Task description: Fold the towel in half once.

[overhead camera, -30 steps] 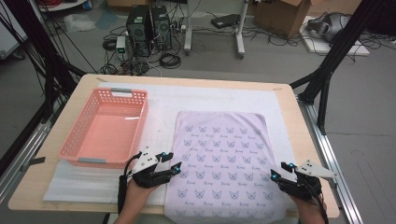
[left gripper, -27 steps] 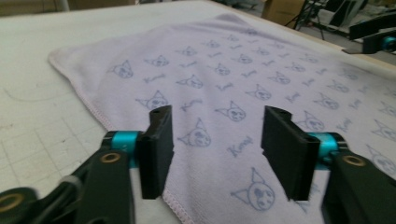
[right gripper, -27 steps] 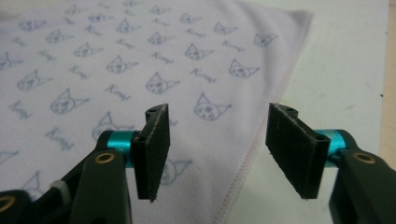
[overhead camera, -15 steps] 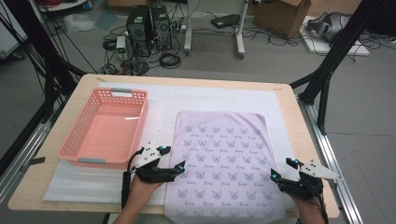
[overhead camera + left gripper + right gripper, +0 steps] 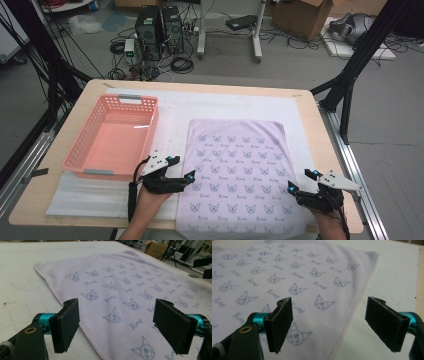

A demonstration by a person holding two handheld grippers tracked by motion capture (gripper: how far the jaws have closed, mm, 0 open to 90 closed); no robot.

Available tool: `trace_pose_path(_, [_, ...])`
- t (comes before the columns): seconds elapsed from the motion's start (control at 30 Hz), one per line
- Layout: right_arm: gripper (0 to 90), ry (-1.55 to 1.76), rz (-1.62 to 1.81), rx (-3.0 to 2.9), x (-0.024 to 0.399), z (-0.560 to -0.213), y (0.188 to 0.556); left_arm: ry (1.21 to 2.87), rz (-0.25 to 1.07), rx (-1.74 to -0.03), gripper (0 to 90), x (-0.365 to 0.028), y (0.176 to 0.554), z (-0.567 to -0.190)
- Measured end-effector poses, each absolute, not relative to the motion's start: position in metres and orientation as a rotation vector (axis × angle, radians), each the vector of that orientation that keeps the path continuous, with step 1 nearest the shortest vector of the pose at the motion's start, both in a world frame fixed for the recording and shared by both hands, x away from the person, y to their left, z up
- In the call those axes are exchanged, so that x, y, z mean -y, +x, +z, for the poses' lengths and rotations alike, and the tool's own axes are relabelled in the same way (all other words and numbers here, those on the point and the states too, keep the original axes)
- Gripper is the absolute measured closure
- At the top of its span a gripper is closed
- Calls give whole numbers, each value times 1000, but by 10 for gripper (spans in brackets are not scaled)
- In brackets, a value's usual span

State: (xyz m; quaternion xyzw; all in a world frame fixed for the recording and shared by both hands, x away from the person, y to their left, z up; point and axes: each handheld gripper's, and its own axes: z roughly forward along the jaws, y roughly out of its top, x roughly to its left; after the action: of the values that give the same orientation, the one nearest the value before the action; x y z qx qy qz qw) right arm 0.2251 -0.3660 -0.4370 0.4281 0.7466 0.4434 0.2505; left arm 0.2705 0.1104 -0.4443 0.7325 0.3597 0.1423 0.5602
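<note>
Lying flat on the counter (image 5: pixel 320 125) is the lilac towel (image 5: pixel 240 170), a soft rectangular cloth printed all over with little blue cat faces and script, its hem stitched in pale pink thread, and its near edge reaching the counter's front lip. Under it sits a white mat (image 5: pixel 225 105) marked with a faint grid and a few scuffs. Now the left tongs (image 5: pixel 192 179) hang right at the towel's left edge, black flat pads spread wide; they have just been opening, with the hem running between them in the left gripper view (image 5: pixel 113 322), untouched by either pad. Over on the far side, the right tongs (image 5: pixel 300 182) hover at the towel's right edge, likewise gaping after just opening, the stitched border below and between the pads in the right gripper view (image 5: pixel 328 323), nothing pinched. Just left of the towel, a pink plastic basket (image 5: pixel 75 150) with lattice walls stands near the left hand. Beyond the counter, computer towers (image 5: pixel 160 25), tangled cables and a cardboard box (image 5: pixel 300 15) crowd the floor, well apart from the work.
</note>
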Motion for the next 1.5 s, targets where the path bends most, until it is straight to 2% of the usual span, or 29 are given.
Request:
trace_pose_path(0.43, [211,1224,1184,-2080,365,-440,239,1733,305,-897,240,-106,285,-442])
trace_pose_path(0.67, [215,1273,1178,-2102,366,-440,261,1743,311,-926,260,-103,303,-435])
trace_pose_path(1.0, [360,1338,1163,-2110,364,-439,300,1761,294,-1003,337,-92,338,-433])
trace_pose_path(1.4, [443,1381,1046,-2145,363,-435,343,1846,309,-1066,342,-81,379,-440])
trace_pose_path(1.5, [485,1383,1028,-2150,361,-436,352,1836,340,-1097,370,-82,384,-442])
